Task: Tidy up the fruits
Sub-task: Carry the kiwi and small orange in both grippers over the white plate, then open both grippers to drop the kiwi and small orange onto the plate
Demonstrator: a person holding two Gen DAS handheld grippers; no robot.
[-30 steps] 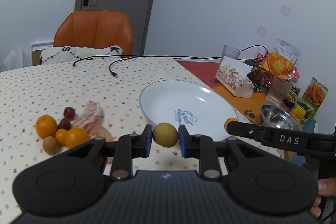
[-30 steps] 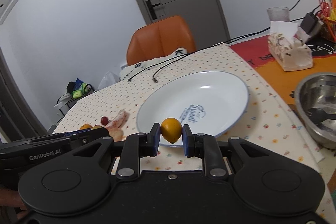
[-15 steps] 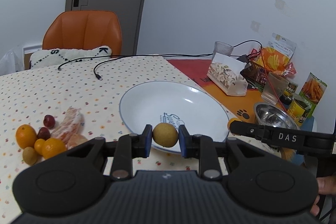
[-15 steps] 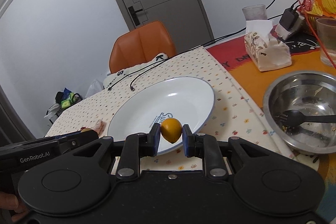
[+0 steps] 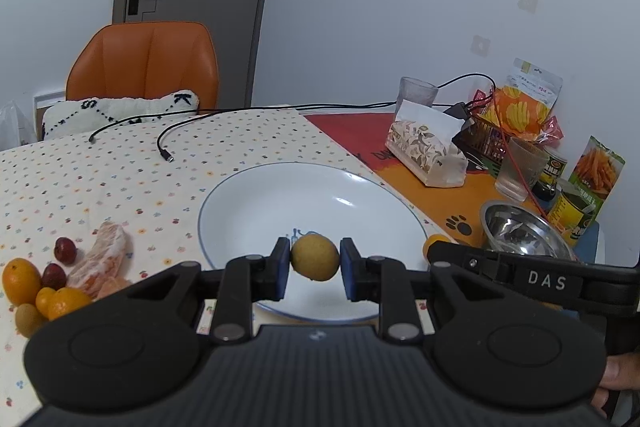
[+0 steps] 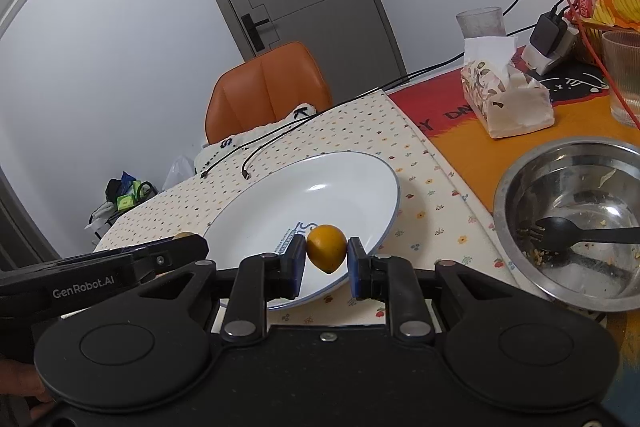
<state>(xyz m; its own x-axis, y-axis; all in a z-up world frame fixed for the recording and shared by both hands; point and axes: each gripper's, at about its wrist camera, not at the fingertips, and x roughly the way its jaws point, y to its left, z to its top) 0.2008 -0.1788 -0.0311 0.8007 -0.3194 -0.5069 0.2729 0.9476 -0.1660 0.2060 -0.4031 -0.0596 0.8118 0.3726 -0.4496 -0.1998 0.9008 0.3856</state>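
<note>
flanking white plate (image 5: 248,203): loose fruit pile (image 5: 48,287) left, steel bowl (image 6: 516,187) right

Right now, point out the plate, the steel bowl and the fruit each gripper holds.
plate (image 5: 280,195): left wrist view, bare inner surface.
steel bowl (image 6: 520,187): right wrist view, left rim.
brown fruit (image 5: 315,257): left wrist view, centre.
orange fruit (image 6: 326,248): right wrist view, centre.

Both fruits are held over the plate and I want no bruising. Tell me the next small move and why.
Probably lower the left hand-held gripper a little toward the white plate before opening. It is shut on the yellow-green fruit, which appears to hang above the plate's near side. The right hand-held gripper, shut on the small orange fruit, can follow.
</note>
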